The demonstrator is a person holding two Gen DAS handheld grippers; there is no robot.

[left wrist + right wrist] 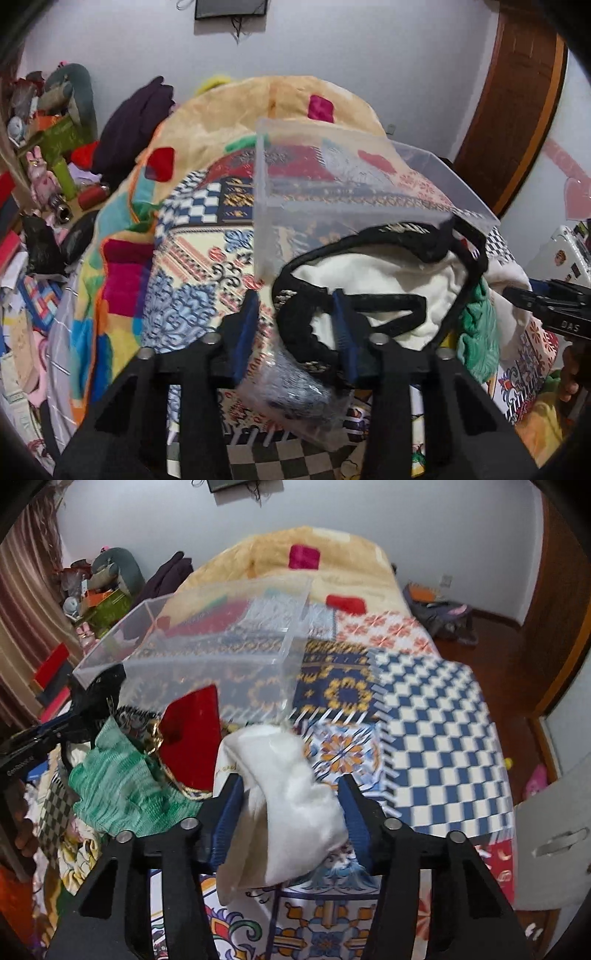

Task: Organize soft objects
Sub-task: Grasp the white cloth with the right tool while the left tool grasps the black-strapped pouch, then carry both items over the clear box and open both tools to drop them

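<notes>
A clear plastic box (332, 192) stands on the patterned bed; it also shows in the right wrist view (207, 642). A pile of soft things lies in front of it: a black lace-trimmed garment (354, 306) on a white cloth (388, 277), a green knit piece (480, 332), and a red pouch (192, 731). My left gripper (295, 325) is open, its jaws set around the edge of the black garment and a clear plastic bag (291, 395). My right gripper (291, 812) is open with a white cloth (291, 797) lying between its fingers. The green knit (118, 790) lies to its left.
The bed is covered with a patchwork spread (424, 720) and a beige blanket (229, 110). Cluttered goods (48, 147) fill the left side of the room. A brown door (517, 103) stands at the right. A white cabinet (554, 830) is beside the bed.
</notes>
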